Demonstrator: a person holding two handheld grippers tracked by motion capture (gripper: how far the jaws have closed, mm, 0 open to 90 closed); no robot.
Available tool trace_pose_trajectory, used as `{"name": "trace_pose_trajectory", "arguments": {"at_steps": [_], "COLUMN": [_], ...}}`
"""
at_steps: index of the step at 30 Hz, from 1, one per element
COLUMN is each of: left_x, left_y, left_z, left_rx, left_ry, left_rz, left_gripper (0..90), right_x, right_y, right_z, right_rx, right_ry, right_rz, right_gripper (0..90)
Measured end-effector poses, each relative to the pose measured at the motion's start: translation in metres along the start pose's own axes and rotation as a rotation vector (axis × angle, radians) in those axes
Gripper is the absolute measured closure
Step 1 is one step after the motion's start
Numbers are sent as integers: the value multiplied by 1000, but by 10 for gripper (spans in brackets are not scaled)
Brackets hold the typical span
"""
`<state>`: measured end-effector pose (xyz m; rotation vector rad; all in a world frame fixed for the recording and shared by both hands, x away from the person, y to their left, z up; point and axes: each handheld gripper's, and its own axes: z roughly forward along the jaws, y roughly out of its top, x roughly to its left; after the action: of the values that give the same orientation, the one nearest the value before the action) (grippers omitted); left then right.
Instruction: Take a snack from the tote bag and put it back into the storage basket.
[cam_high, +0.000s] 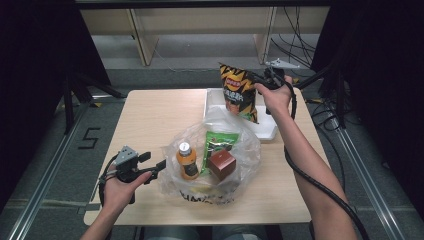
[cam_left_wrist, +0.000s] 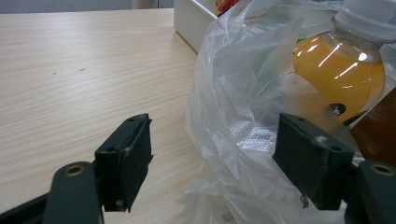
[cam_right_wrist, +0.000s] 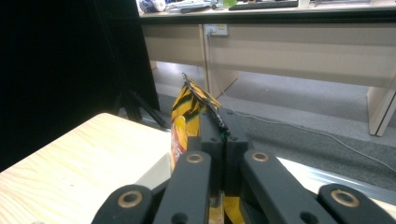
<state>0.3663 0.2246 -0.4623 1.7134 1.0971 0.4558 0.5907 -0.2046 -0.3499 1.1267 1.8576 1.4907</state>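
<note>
On the wooden surface (cam_high: 150, 120), your left gripper (cam_left_wrist: 212, 163) has its jaws spread wide, the clear plastic bag (cam_high: 212, 160) between them, untouched. Your right gripper (cam_right_wrist: 219, 135) has its jaws clamped on the chip bag (cam_high: 239, 92), lifted above the white tray (cam_high: 267, 131).

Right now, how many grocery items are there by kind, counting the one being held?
Chip bag: 1
Juice bottle: 1
Green packet: 1
Brown box: 1
Total: 4
</note>
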Motion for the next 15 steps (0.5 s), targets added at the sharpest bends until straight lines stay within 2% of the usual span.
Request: {"name": "trace_pose_trajectory", "arguments": {"at_steps": [4,7,8,9,13,14,15], "left_x": [0,0,0,0,0,0,0], "left_y": [0,0,0,0,0,0,0], "left_z": [0,0,0,0,0,0,0], "left_rx": [-2,-1,-1,-1,-1,-1,-1], "left_ry": [-2,1,1,0,0,0,0], "left_rz": [4,-10,-10,-7,-6,-4,-4], "left_gripper": [268,268,268,268,268,268,268], "right_x": [0,-1,-3,-1,-4,-6,-5], "right_y": [-2,-3,-4,-4,-6,-6,-7], "right_z": [2,3,4,4,6,7,7], "right_rx": [5,6,3,13,19,17,22], "right_ry": [-7,-8,-7,-11,-11,-13,-19], "right_rz": [28,30,15,38,22,-1,20], "right_gripper": [900,900,900,900,900,900,900]}}
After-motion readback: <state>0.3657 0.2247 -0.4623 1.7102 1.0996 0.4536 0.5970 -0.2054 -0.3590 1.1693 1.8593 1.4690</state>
